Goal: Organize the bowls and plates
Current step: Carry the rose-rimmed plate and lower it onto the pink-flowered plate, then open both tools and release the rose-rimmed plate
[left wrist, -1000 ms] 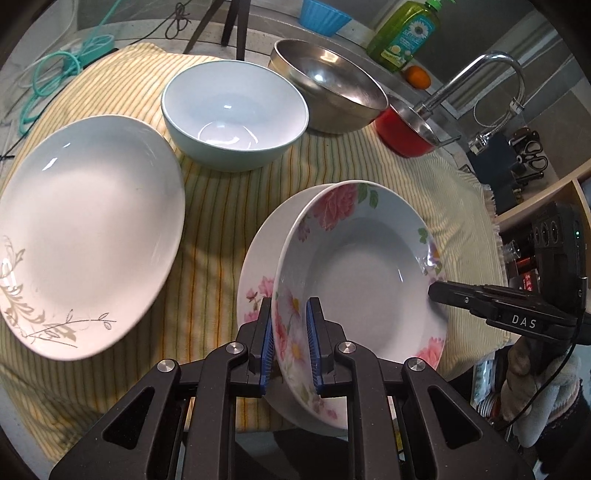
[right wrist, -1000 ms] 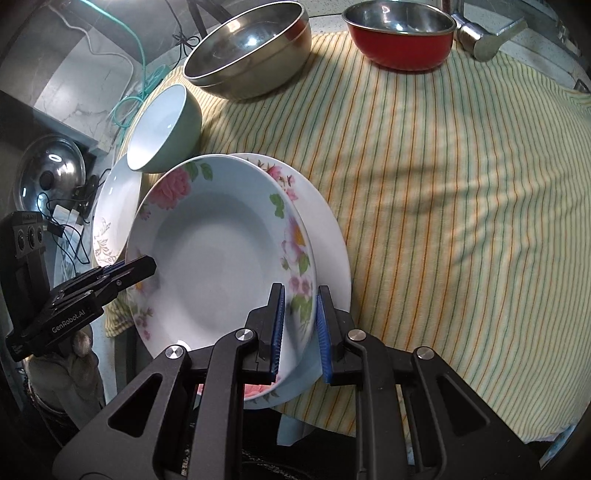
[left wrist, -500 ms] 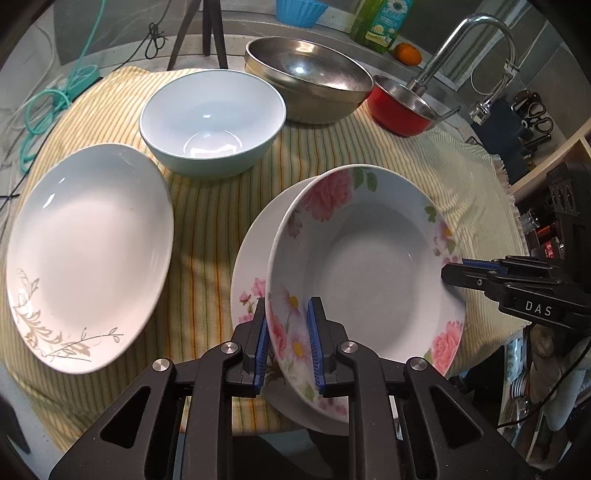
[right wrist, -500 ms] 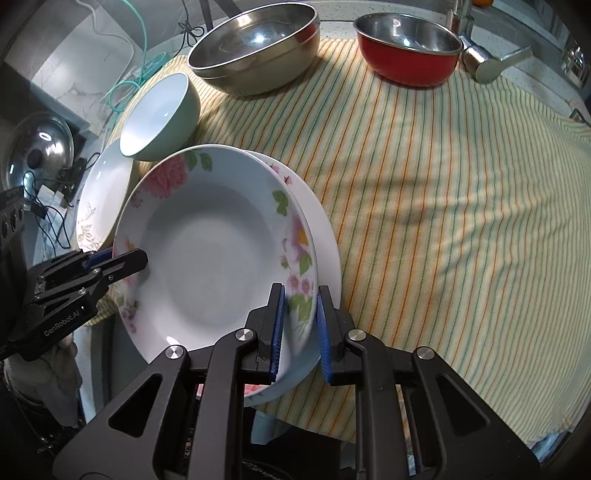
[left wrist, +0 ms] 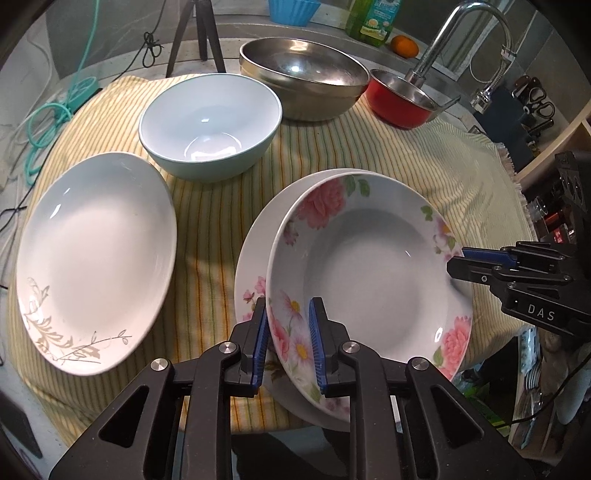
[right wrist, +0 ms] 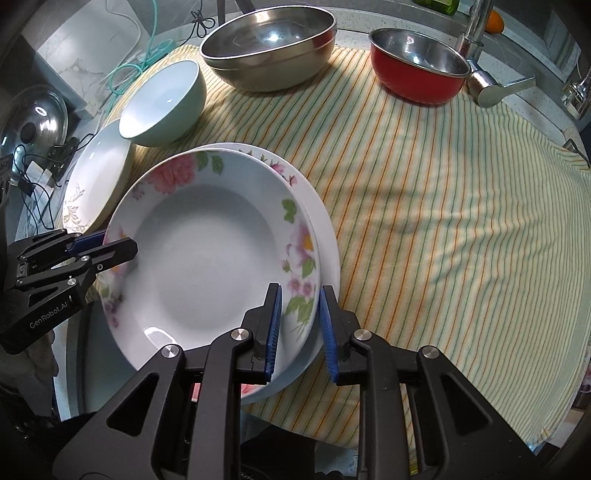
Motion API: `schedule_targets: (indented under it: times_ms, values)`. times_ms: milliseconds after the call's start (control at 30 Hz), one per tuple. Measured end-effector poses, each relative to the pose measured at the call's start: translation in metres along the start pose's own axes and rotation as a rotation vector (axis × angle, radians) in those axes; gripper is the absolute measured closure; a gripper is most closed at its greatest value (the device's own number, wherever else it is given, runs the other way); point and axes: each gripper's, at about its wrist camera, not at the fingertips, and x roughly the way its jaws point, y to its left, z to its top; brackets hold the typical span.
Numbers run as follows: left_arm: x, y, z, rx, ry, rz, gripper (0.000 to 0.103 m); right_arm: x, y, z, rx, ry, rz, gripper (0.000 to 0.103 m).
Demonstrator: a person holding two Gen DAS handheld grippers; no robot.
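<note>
1. At the near edge of the desk, the flowered deep plate (left wrist: 369, 269) sits nested on a second flowered plate (left wrist: 255, 258), whose white rim peeks out on the left and far side.
2. The left gripper (left wrist: 286, 339) straddles the top plate's near-left rim, one blue pad on each side; the gap is narrow and the pads stand just clear of the china.
3. Over on the other side, the right gripper (right wrist: 299, 325) brackets the rim by the pink-and-green flowers, and its jaws are opening, with the rim between them and a sliver of daylight beside each pad.
4. In the left wrist view the right gripper's tips show at the plate's right rim; in the right wrist view the left gripper's tips reach the left rim.
5. To the left lies a white plate with a grey leaf pattern (left wrist: 96, 266), just beside the pair but apart from it.
6. Behind that plate stands a pale blue bowl (left wrist: 210, 125), upright.
7. Farther back, a big steel bowl (left wrist: 303, 85), and right of it a red bowl (left wrist: 400, 99) with a steel inside.
8. Everything rests on a yellow striped cloth (right wrist: 443, 206) spread over the desk.
9. Beyond the cloth, a tap (left wrist: 469, 33) curves over the far right corner, with a green bottle (left wrist: 373, 18) and an orange fruit (left wrist: 404, 46) beside it.
</note>
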Motion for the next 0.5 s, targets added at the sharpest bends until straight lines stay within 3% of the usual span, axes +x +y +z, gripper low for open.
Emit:
schedule_targets:
  times_ms: [367,433,500]
  values:
    - [-0.005,0.004,-0.004,-0.015,-0.014,-0.01,0.085,-0.007,0.001,-0.003,0.009,-0.025,-0.008,0.078]
    - [-0.007,0.006,-0.004,-0.023,-0.019,-0.02,0.085,-0.01,-0.001,-0.003,0.021,-0.037,-0.006,0.064]
    - [-0.01,0.008,-0.004,-0.029,-0.028,-0.026,0.085,-0.015,-0.004,-0.004,0.034,-0.057,0.002,0.056]
